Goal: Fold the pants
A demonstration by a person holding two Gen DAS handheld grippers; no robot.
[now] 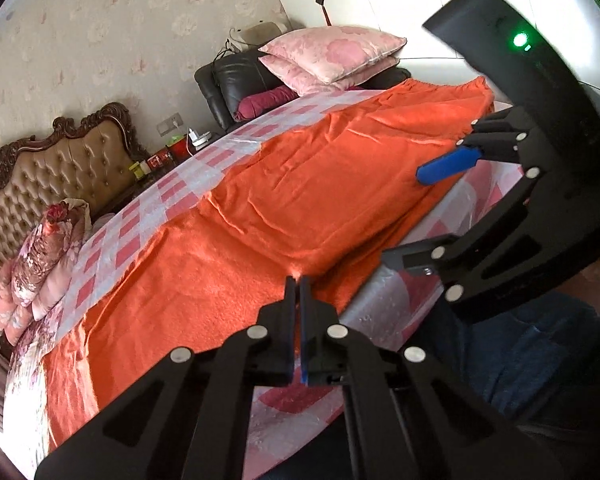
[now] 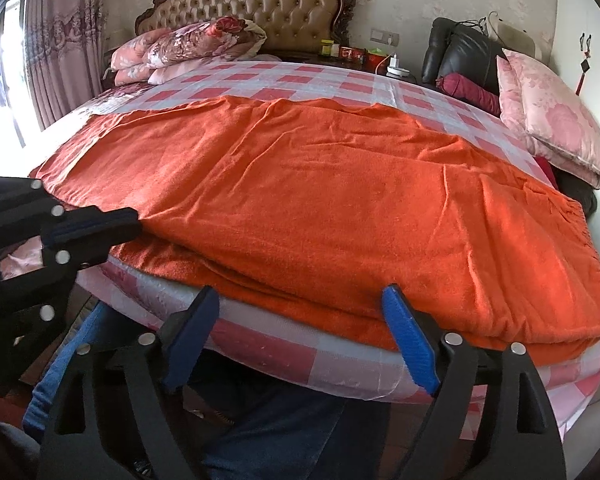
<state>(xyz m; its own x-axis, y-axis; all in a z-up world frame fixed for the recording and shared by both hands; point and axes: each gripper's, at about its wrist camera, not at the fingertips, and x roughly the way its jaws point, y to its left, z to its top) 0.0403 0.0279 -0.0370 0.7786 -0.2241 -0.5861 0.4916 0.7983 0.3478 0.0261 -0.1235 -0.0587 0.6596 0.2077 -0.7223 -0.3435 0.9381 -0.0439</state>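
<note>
The left hand-held gripper (image 1: pixel 299 284) is closest in its own camera. Its two fingers are pressed together on the near edge of the orange pants (image 1: pixel 260 208), pinching a little bit of the cloth at the tips. In the right wrist view the same gripper (image 2: pixel 134 220) comes in from the left side and touches the edge of the pants (image 2: pixel 320 208) there.

The right hand-held gripper (image 2: pixel 300 312) is spread wide (its blue pads (image 2: pixel 410 340) are far apart) and holds nothing. Its tips sit just at the near edge of the pants, by the side of the bed (image 2: pixel 284 352). The left wrist view shows it (image 1: pixel 404 216) off to the right, spread too, with one blue finger over the orange cloth.

The pants lie flat and long across the bed, on a pink and white checked sheet (image 2: pixel 300 80). They have some wrinkles.

Farther back, a flowery rolled quilt (image 2: pixel 188 48) sits by the padded headboard (image 2: pixel 256 4). Two pink pillows (image 2: pixel 556 120) are stacked on the right, next to a black leather chair (image 2: pixel 460 56).
</note>
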